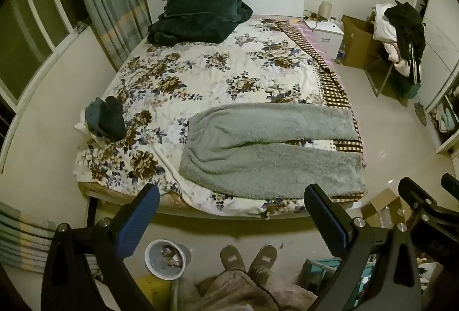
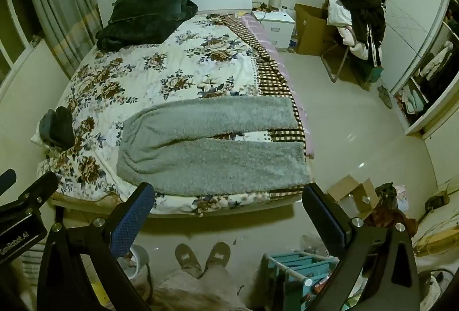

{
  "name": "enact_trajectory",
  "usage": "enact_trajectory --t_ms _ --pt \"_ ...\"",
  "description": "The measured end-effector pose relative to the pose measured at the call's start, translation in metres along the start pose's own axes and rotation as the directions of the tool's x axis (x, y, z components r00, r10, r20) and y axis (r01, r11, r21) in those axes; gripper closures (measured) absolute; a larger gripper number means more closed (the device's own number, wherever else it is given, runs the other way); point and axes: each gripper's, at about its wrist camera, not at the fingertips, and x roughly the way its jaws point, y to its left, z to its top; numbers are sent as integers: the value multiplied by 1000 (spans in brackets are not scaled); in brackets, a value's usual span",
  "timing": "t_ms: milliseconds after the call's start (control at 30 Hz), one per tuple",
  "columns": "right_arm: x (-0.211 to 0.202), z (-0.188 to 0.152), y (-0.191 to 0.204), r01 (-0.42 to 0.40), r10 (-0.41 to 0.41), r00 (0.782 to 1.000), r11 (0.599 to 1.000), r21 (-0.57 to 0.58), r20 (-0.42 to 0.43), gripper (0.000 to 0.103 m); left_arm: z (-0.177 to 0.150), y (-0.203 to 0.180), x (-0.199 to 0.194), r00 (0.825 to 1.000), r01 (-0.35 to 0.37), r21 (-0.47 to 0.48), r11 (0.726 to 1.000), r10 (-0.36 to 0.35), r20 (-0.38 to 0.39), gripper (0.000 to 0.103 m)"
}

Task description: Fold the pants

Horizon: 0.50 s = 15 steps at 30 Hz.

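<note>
1. Left wrist view. My left gripper (image 1: pixel 231 220) hangs with its jaws spread wide and nothing between them, above the floor at the foot of the floral-quilted bed (image 1: pixel 200 73). The fluffy grey fleece pants (image 1: pixel 266 147) lie flat on the quilt's near end, ahead of the jaws and slightly to their right. Their long axis runs left to right: waistband at left, the two legs reaching right with a narrow gap between them. My right gripper's (image 1: pixel 430 196) body shows at the right edge.

2. Right wrist view. My right gripper (image 2: pixel 228 217) is likewise released and empty, well short of the cloth. The grey pants (image 2: pixel 212 150) lie straight ahead, leg cuffs toward the bed's right edge. I judge this arm nearer the cuffs and the left arm nearer the waistband.

3. Writing. On the left gripper's (image 2: pixel 20 213) body at the left edge, I read "GenRobot.AI", partly cut off.
</note>
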Motion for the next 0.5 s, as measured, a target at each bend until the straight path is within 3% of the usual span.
enact_trajectory --t_ms 500 --pt "2 -6 -2 -5 5 1000 1000 0 9 0 -1 1 -2 1000 -6 0 1000 6 24 0"
